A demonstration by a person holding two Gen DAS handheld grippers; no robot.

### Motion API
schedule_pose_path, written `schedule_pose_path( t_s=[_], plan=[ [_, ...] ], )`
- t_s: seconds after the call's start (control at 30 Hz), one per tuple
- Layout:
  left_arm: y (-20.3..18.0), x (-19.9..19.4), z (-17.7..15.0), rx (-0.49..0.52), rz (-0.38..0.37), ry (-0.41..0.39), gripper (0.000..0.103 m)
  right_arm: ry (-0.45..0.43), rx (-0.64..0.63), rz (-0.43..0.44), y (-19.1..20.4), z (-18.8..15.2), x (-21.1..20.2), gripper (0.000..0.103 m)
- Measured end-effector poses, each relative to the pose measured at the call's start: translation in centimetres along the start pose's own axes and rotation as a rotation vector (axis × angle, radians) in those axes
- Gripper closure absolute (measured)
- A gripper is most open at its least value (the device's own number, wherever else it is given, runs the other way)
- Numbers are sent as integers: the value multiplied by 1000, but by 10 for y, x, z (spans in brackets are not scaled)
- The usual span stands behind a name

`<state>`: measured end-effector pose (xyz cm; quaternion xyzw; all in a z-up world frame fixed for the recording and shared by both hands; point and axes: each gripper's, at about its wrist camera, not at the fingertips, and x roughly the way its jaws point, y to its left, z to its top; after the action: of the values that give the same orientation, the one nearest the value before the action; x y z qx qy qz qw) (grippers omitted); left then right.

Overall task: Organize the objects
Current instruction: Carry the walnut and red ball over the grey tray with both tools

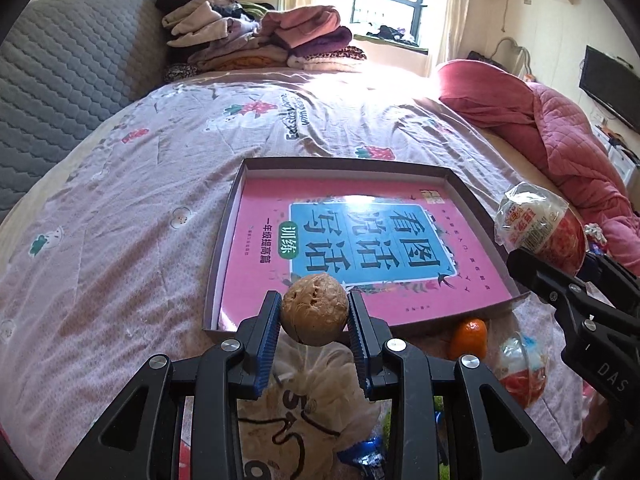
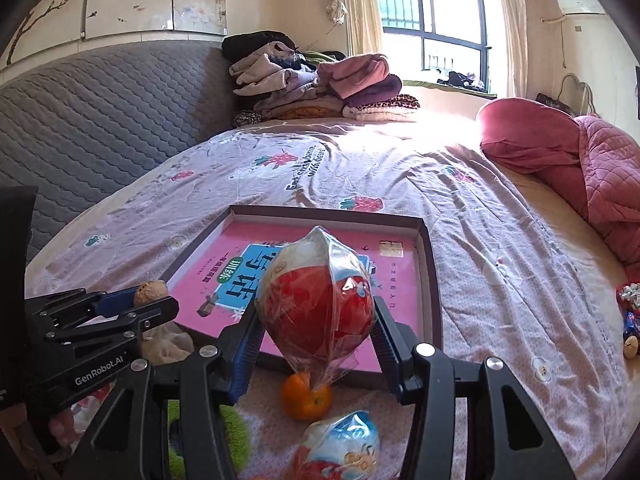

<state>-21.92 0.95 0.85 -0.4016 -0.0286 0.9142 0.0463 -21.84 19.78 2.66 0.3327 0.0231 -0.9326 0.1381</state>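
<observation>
1. The left gripper (image 1: 313, 312) is pinching a walnut (image 1: 314, 309), brown, wrinkly and round, with both blue pads pressing on its sides. It's hanging in the air just over the near edge of the tray (image 1: 236, 196).
2. The right gripper (image 2: 316, 330) is squeezing a wrapped snack (image 2: 316, 300), a red and white ball in crinkly clear plastic with the wrapper's tail dangling underneath. That one's also sitting above the tray's near edge.
3. The tray is a shallow dark-rimmed box lid lying flat on the bed, and a pink book (image 1: 260, 240) with a blue title panel is filling pretty much all of it.
4. Just in front of the tray, an orange (image 2: 306, 398) is sitting on the bedsheet (image 1: 120, 200), and a second wrapped snack (image 2: 340, 446) is lying right beside it.
5. A beige drawstring bag (image 1: 308, 412) is lying under the left gripper.
6. Farther out, a pile of folded clothes (image 1: 260, 36) is stacked at the far end of the bed, and a pink quilt (image 1: 560, 128) is bunched up on the right side.
</observation>
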Motion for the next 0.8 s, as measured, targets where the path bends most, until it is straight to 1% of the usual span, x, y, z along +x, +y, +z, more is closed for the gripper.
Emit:
schedule_pose_path(
  t_s=[0.1, 0.27, 0.37, 0.5, 0.67, 0.8],
  plan=[
    [-2, 13, 11, 8, 10, 12, 69, 23, -6, -4, -8, 5, 12, 51],
    [-10, 35, 23, 21, 7, 63, 69, 55, -32, -29, -16, 6, 30, 51],
    [-15, 48, 26, 23, 0, 103, 69, 102, -31, -29, -24, 3, 45, 51],
    [-20, 65, 26, 32, -1, 158, 69, 164, 3, -19, -35, -3, 63, 51],
    [-23, 80, 23, 44, 14, 199, 69, 186, 12, -30, -39, -7, 71, 51],
    [-22, 86, 21, 40, 28, 215, 69, 202, 9, -41, -39, -11, 74, 51]
  ],
)
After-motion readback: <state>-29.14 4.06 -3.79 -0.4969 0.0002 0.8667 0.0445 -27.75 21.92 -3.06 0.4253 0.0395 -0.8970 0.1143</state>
